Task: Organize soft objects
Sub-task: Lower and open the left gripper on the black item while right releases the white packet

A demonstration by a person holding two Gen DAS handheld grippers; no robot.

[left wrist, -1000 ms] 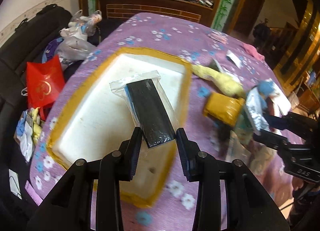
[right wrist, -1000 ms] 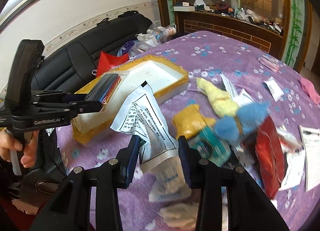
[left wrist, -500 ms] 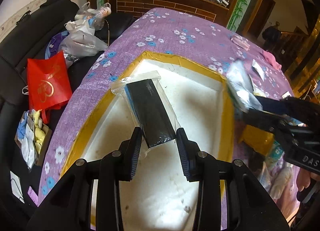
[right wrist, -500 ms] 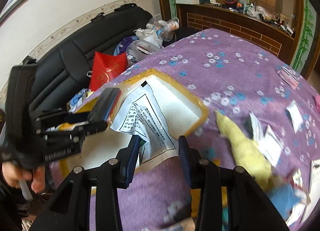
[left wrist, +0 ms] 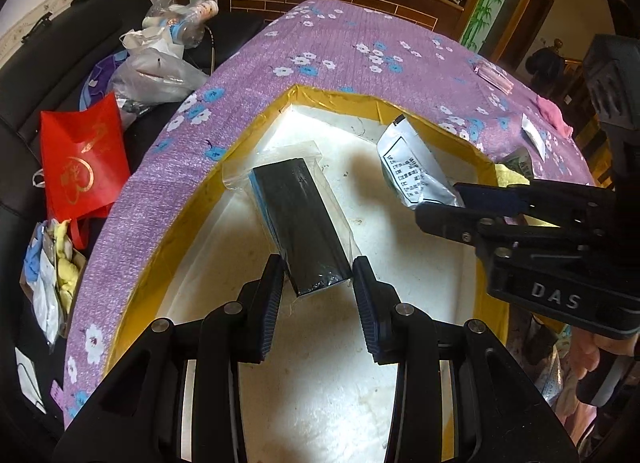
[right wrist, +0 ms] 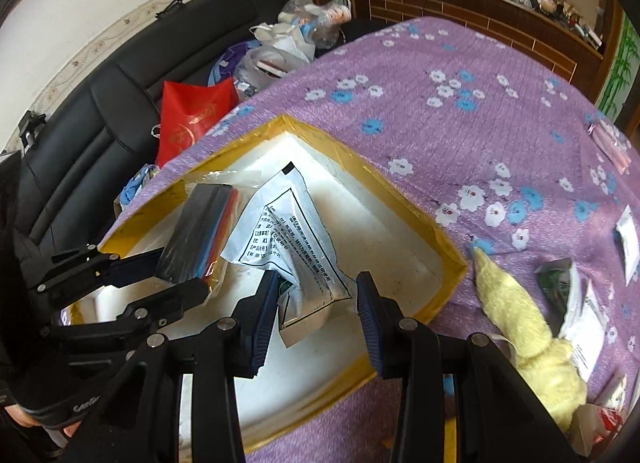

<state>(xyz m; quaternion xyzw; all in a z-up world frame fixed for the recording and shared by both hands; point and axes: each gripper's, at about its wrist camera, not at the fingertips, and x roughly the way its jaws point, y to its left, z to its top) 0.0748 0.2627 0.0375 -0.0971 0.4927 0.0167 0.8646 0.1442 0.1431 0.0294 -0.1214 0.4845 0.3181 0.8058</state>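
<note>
**Foam tray takes two packets at once**

Foam-white and taped in yellow at the rim, the tray (left wrist: 436, 131) filled the middle of both wrist views, sitting on the purple flowered table (right wrist: 460, 111). Over it, in the left wrist view, the left gripper (left wrist: 318, 283) was clenched on a black packet (left wrist: 304, 219) in a clear plastic sleeve, the pads pressing its near end while the far end reached toward the tray's upper corner. To the right of the frame the right gripper (left wrist: 448, 203) pinched a white printed pouch (left wrist: 416, 171), which hung above the tray floor near the far wall. In the right wrist view the same pouch (right wrist: 288, 239) sat crumpled between the pads, with the black packet (right wrist: 200, 235) just beside it at centre left.

Judging from this, the step in hand was placing both items in the tray. To do it well, each packet should be lowered until it nearly lies on the foam before the grip is let go, so neither flips over the low rim. The two should land side by side, not stacked, and the grippers should part without snagging the loose plastic. Outside the tray, a yellow plush toy (right wrist: 520, 327) and scattered sachets at the right of the right wrist view waited on the table.
</note>
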